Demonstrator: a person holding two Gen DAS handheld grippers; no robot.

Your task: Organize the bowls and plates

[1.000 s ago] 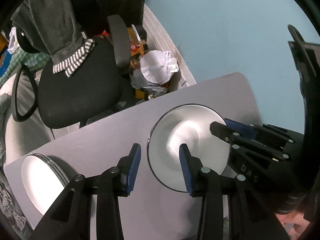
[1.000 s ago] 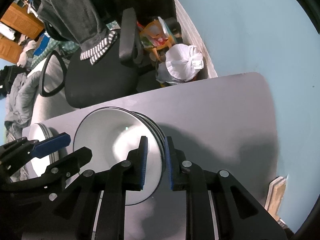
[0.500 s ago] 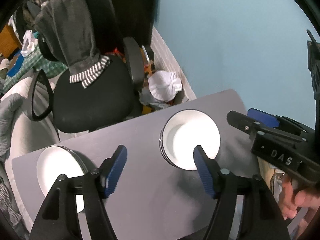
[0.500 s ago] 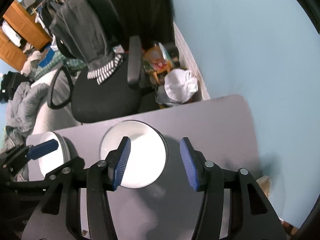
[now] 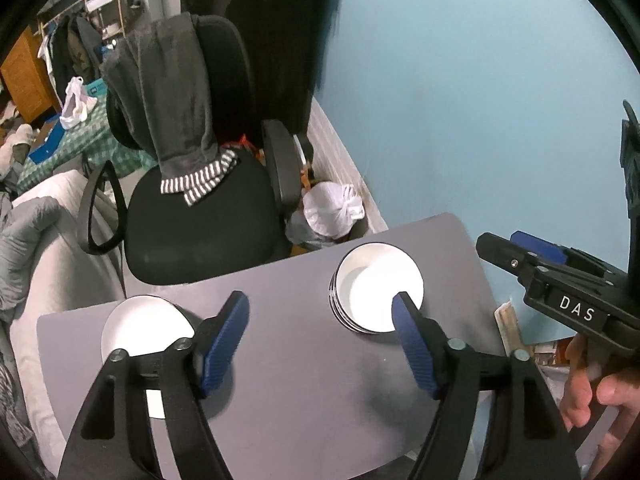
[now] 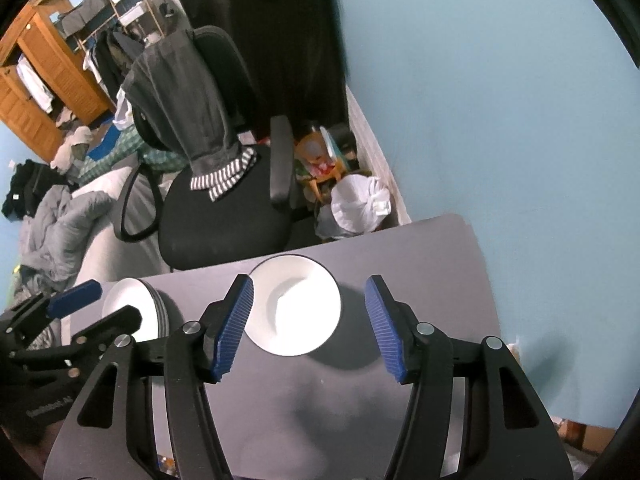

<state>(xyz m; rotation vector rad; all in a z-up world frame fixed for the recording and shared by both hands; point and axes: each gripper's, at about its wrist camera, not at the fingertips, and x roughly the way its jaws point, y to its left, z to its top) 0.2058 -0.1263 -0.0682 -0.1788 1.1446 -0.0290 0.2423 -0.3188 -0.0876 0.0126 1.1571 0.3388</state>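
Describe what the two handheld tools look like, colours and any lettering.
Both are black, angular frames with silver bolt heads at the joints. Each finger ends in a blue ribbed pad. The right tool carries white "DAS" lettering on its side, with a bare hand on its grip. The left tool has faint lettering too blurred to read.

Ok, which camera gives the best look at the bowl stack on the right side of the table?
The left wrist view: the bowl stack shows its stacked rims and white inside. In the right wrist view the bowl stack sits partly behind the right claw finger, rims barely visible.
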